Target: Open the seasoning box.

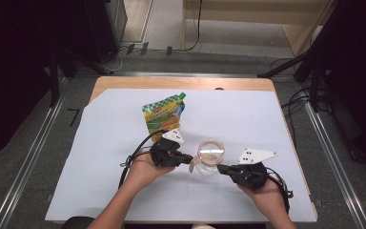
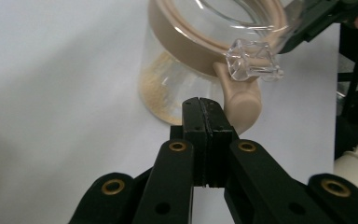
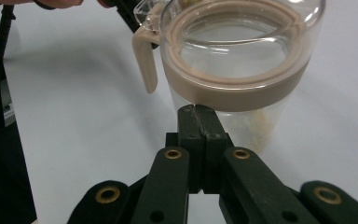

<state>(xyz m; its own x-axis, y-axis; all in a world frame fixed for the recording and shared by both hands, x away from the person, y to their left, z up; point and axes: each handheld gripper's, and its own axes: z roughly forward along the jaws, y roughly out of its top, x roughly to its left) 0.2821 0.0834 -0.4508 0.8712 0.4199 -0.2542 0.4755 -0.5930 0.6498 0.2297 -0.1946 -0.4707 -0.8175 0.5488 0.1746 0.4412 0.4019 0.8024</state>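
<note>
My left gripper (image 2: 204,105): jaws pressed flat together, nothing between them. Tips sit just short of the beige tab (image 2: 242,105) that hangs from the jar's lid; whether they touch it I cannot tell. In the high view this gripper (image 1: 191,159) rests in my left hand (image 1: 145,171), pointing right toward the jar.

My right gripper (image 3: 199,112): jaws also closed on each other, empty, tips right up against the jar's clear wall under the beige lid ring (image 3: 235,86). From above it (image 1: 219,168) lies in my right hand (image 1: 264,191), pointing left, grey plate on top.

Between the two grippers stands the jar (image 1: 210,156), upright on the white table cover (image 1: 100,162), toward the near edge and slightly right of middle. Clear body, beige ring at the rim, clear lid centre. A small amount of pale, grainy stuff (image 2: 156,86) sits at the bottom. A clear, blocky latch piece (image 2: 254,59) juts out just above the beige tab. In the right gripper view the tab (image 3: 145,58) curves down the jar's left side.

Farther back, a green-and-yellow spout pouch (image 1: 164,117) lies flat on the cover, green cap toward the far side, behind my left hand. A black cable (image 1: 136,155) loops from the left gripper.

Beyond the cover, the wooden table edge (image 1: 181,82), then grey floor (image 1: 171,28).
</note>
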